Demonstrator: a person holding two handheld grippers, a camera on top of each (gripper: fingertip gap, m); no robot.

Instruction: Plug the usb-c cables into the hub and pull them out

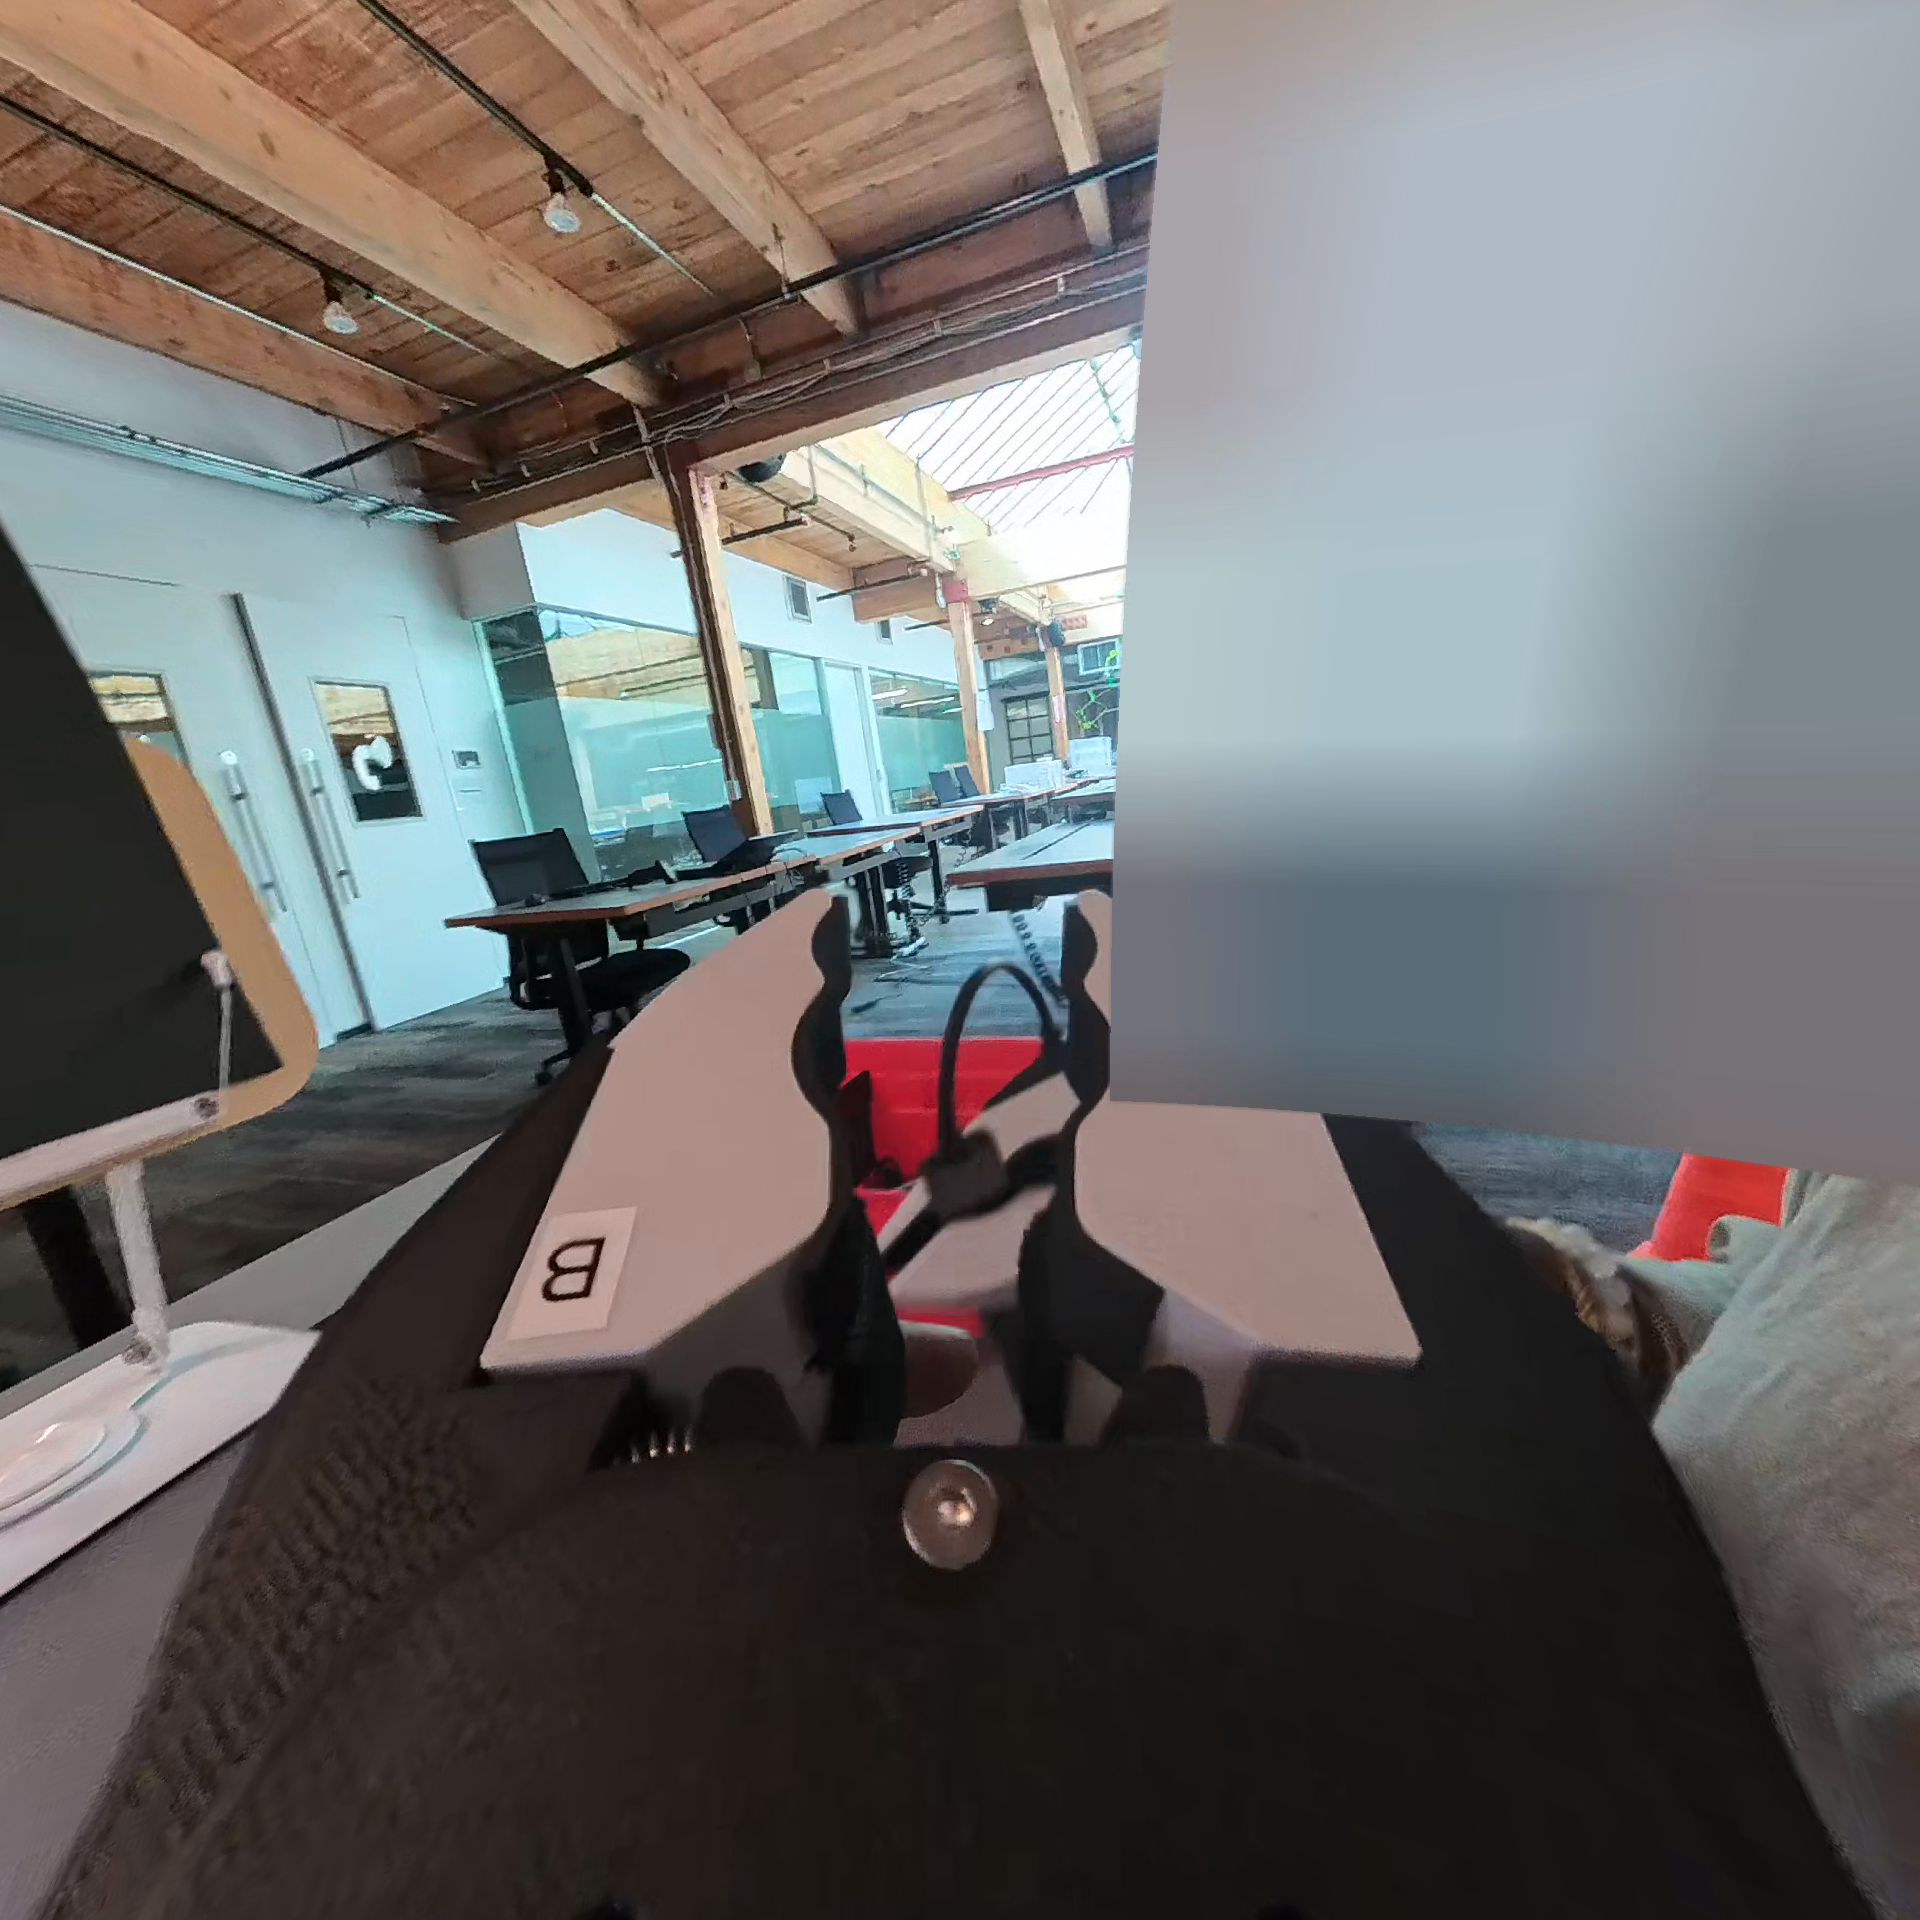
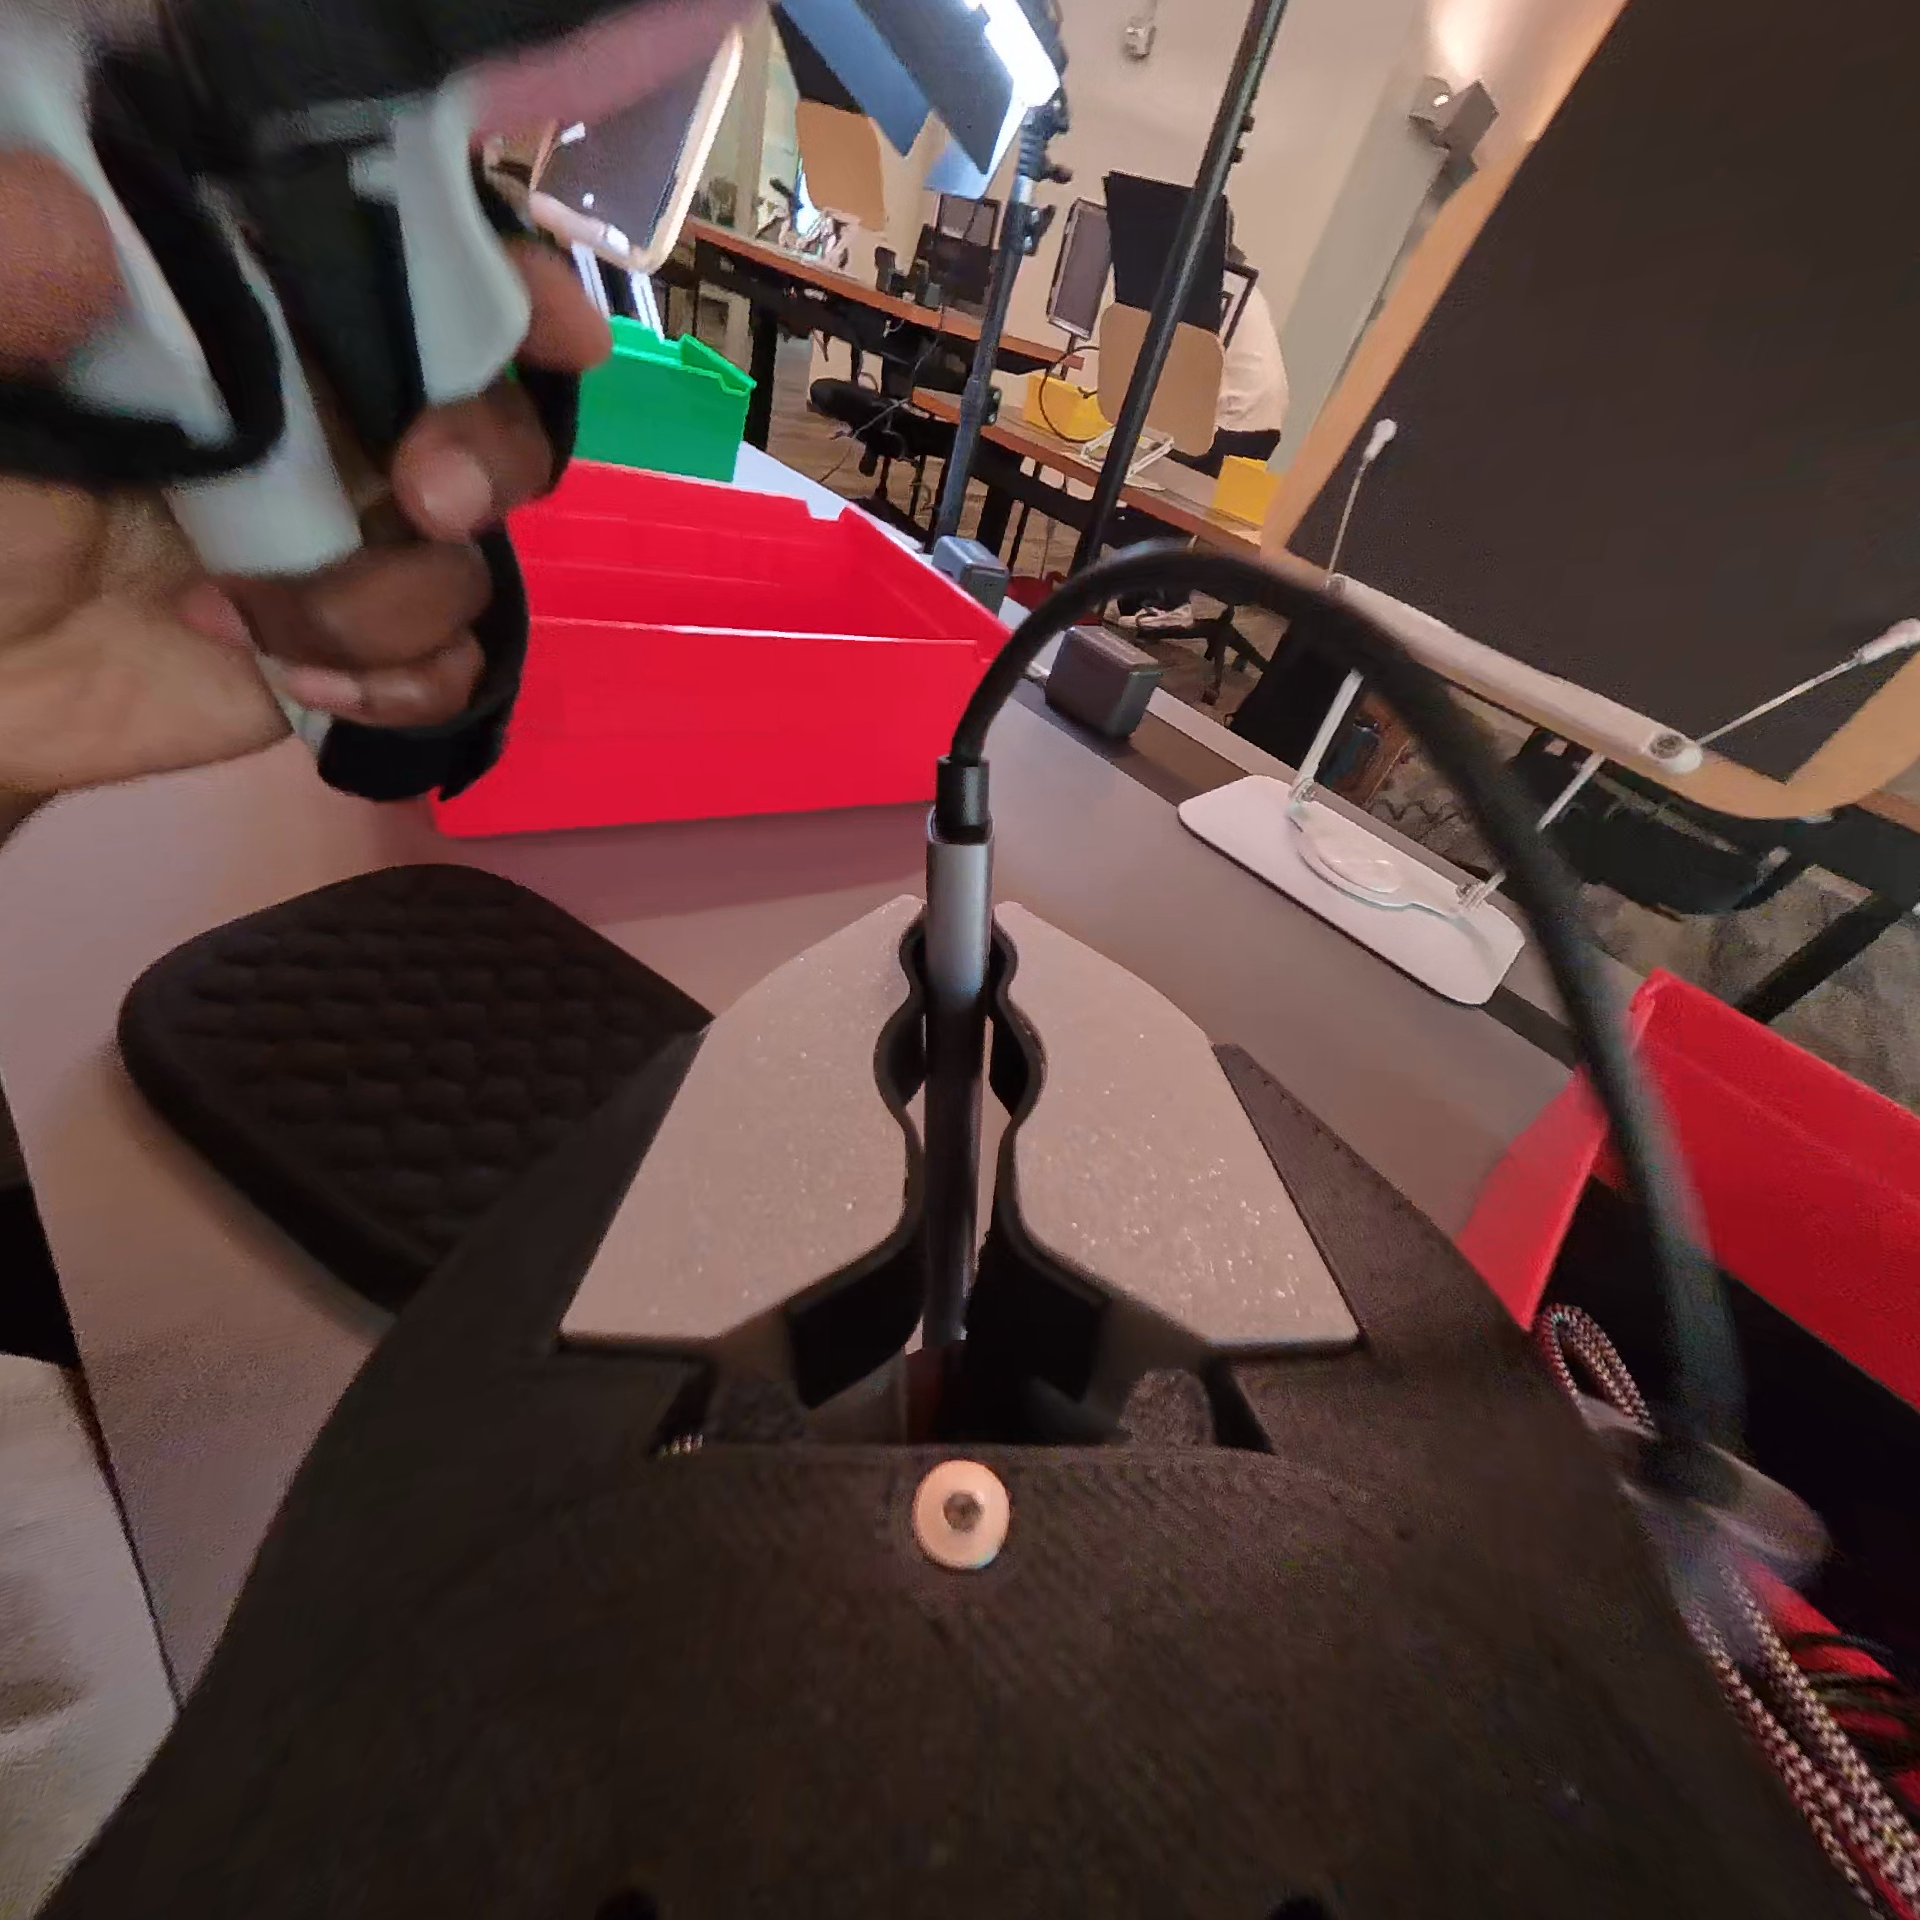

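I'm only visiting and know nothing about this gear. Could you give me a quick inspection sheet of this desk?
Surface: grey table.
Job's things: slim grey hub, upright in the right claw.
Clutter: red bin, green bin, black padded mat, white stand base.
Grippers: right claw shut on the hub; left claw has something blurred between its fingers, grip unclear.
Cables: black cable arcs from the hub's top; braided cable lower right.
Surroundings: office desks, wooden ceiling.
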